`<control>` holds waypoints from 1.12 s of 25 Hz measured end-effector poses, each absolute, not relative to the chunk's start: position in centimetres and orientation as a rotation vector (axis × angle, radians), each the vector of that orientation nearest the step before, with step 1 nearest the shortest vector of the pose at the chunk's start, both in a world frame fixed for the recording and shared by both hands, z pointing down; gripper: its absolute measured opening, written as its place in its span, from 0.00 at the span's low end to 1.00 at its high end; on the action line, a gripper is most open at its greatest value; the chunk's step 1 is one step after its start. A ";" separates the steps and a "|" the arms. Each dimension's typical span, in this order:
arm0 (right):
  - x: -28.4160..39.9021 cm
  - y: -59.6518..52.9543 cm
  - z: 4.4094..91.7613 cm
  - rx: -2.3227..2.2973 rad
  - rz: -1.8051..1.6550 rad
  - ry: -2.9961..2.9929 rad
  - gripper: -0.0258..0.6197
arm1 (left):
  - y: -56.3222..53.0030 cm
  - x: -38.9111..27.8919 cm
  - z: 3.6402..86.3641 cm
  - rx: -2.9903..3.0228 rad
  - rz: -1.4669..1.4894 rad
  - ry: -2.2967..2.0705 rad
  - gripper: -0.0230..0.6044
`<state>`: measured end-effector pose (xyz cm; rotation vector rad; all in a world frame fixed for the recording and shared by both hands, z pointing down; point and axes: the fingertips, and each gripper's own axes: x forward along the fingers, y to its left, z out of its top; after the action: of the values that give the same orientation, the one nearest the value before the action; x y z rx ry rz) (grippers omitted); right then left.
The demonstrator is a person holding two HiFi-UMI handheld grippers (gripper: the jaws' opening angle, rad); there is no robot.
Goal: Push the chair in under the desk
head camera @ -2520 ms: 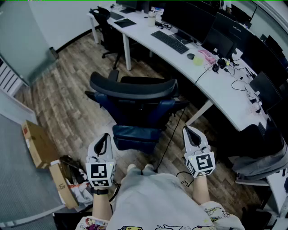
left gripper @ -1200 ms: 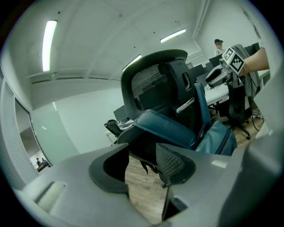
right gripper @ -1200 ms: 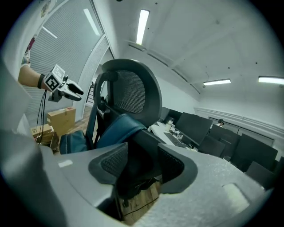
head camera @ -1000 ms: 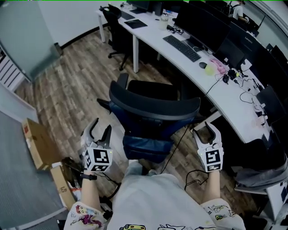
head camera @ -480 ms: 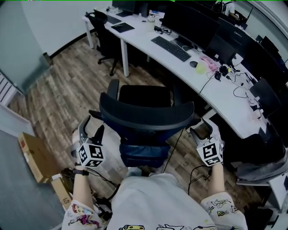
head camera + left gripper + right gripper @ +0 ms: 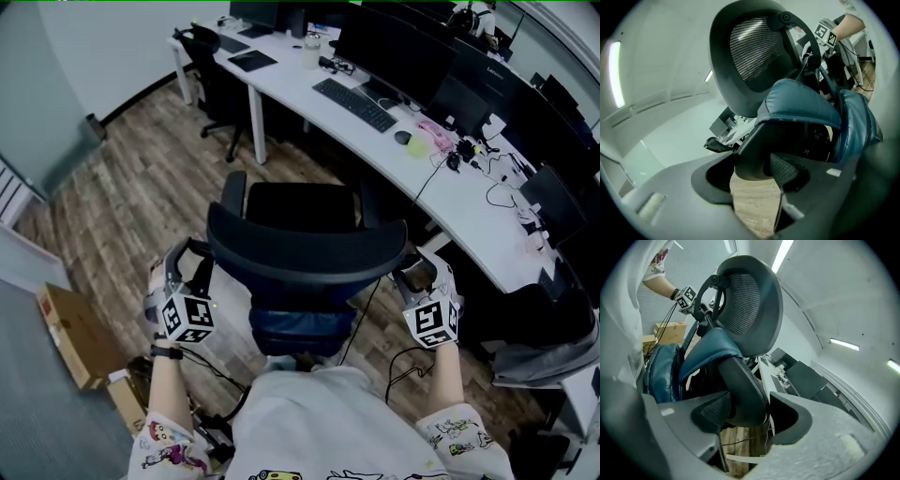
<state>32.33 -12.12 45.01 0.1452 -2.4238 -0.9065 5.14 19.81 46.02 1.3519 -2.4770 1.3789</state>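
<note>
A chair (image 6: 309, 251) stands on the floor (image 6: 150, 187), seat facing the desk (image 6: 441, 192) beyond it. A keyboard (image 6: 360, 103) and monitors (image 6: 389, 42) sit on that desk. A second chair (image 6: 211, 61) is beyond the chair's left, and a cardboard box (image 6: 67, 323) lies to its left.

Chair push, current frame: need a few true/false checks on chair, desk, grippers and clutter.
1. The chair is already tucked under the desk. False: it stands out on the wood floor, short of the desk.
2. Both grippers have the chair's backrest edge between their jaws. True: the jaws of the left gripper and the right gripper have just been closing and clamp it, one on each side.
3. A keyboard lies on the desk. True.
4. A cardboard box sits on the chair's seat. False: the box is on the floor, to the person's left.
</note>
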 end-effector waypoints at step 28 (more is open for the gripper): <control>27.1 -16.7 44.8 0.296 -0.847 -2.418 0.43 | 12.1 -3.4 45.7 1.518 1.439 -2.433 0.42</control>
<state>27.06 -16.72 44.79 0.2960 -2.4184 -0.8470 -3.36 12.14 45.73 1.5179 -2.4328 1.4393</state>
